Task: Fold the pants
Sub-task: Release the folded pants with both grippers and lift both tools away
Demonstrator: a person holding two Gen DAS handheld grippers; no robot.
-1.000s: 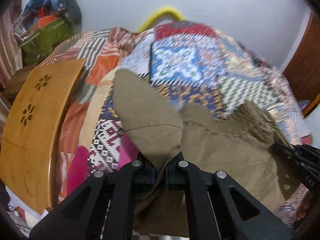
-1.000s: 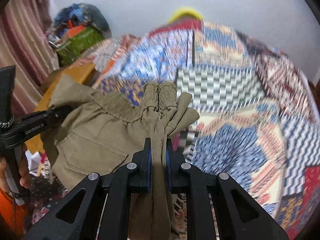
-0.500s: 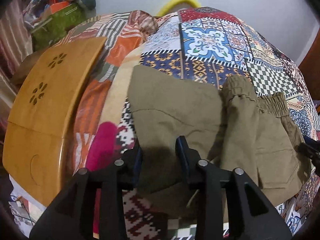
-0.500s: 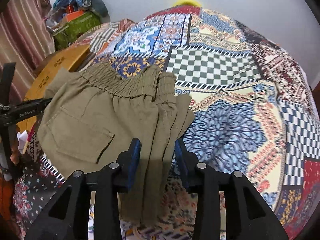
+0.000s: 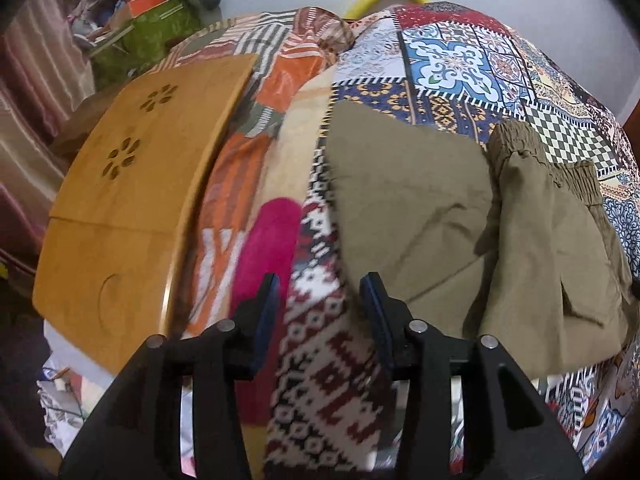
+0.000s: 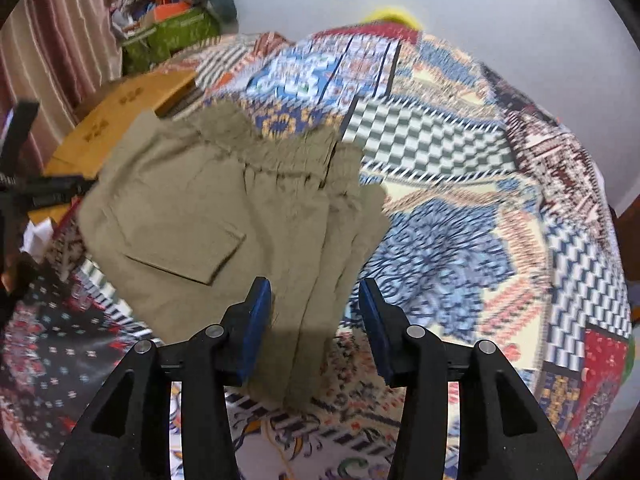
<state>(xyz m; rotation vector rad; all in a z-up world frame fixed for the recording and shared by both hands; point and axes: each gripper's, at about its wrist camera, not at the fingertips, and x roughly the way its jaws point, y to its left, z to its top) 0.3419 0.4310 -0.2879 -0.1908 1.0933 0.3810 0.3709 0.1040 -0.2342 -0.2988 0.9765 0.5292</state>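
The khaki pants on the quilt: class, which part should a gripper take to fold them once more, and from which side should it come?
Probably the elastic waistband at the far edge of the khaki pants. It is thick, gathered and stands slightly proud of the quilt, so the fingers can get under it. Come from above and beyond it, then draw it toward the near hem.

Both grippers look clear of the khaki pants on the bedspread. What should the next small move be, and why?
Probably lift both away and check the fold. The left gripper and right gripper have just been opening; neither pinches cloth. The pants lie folded flat on the bedspread, waistband away from the grippers.
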